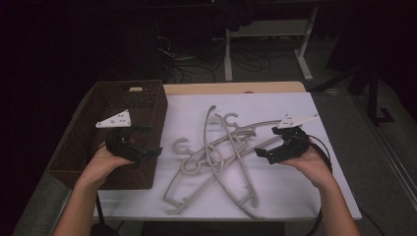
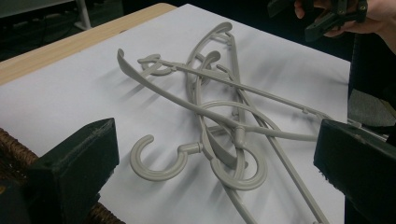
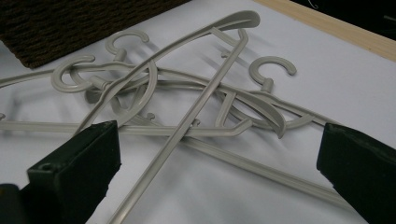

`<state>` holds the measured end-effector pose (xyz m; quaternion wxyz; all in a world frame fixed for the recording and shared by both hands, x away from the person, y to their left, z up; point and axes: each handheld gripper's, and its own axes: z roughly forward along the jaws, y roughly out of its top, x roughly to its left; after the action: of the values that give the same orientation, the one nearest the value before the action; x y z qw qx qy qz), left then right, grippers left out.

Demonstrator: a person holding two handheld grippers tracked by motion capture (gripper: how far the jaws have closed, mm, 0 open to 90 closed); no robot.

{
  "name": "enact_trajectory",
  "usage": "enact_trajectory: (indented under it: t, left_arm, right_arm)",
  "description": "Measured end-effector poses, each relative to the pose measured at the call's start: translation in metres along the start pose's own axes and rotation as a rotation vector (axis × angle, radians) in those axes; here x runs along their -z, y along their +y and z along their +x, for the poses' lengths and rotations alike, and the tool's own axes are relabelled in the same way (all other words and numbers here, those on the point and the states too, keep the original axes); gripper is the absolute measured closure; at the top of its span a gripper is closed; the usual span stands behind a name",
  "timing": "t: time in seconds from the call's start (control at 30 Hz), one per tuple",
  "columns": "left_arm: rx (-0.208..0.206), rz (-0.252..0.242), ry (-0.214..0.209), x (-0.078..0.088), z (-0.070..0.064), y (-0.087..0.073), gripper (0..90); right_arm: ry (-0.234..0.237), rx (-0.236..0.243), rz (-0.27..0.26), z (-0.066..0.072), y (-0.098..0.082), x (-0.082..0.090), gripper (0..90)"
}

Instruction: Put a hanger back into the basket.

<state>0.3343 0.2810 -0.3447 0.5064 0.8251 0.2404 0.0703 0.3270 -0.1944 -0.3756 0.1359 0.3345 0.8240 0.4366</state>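
The left hand-held gripper (image 1: 142, 142) hangs over the right edge of the brown woven basket (image 1: 78, 147), jaws spread wide and holding nothing. The right hand-held gripper (image 1: 273, 142), also wide and holding nothing, hovers just right of a tangled pile of grey hangers (image 1: 216, 152) lying on the white surface (image 1: 295, 196) between the two

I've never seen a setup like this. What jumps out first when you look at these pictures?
A tangled heap of grey plastic hangers lies mid-table on the white sheet. A dark woven basket sits at the left edge. The left gripper and right gripper hover on either side of the heap, fingers spread wide, holding nothing.
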Motion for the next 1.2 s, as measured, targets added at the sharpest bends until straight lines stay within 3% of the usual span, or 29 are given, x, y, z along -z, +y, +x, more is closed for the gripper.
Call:
enact_trajectory:
  t: [0.23,0.6,0.7,0.93,0.97,1.0,1.2]
  left_arm:
    - [0.007,-0.011,0.0,0.003,0.001,-0.001,0.0]
    - [0.004,-0.018,-0.007,0.003,0.001,-0.001,0.0]
    - [-0.004,-0.025,-0.004,0.004,0.0,-0.001,0.0]
    - [0.0,-0.032,-0.005,0.005,-0.002,-0.001,0.0]
    - [-0.001,-0.031,-0.006,0.005,-0.002,-0.001,0.0]
    - [-0.002,-0.031,-0.007,0.005,-0.002,-0.001,0.0]
    - [0.0,-0.032,-0.01,0.005,-0.001,-0.001,0.0]
  right_arm:
    - [0.004,0.003,0.026,-0.005,0.005,-0.009,0.0]
    - [0.055,0.039,0.056,-0.006,0.031,-0.045,6.2]
    - [0.08,0.046,0.065,-0.004,0.048,-0.062,17.4]
    - [0.087,0.067,0.092,-0.002,0.074,-0.09,44.5]
    - [0.087,0.067,0.092,-0.002,0.074,-0.09,44.5]
    - [0.105,0.077,0.106,-0.001,0.082,-0.099,54.7]
    - [0.12,0.093,0.145,0.001,0.096,-0.12,73.1]
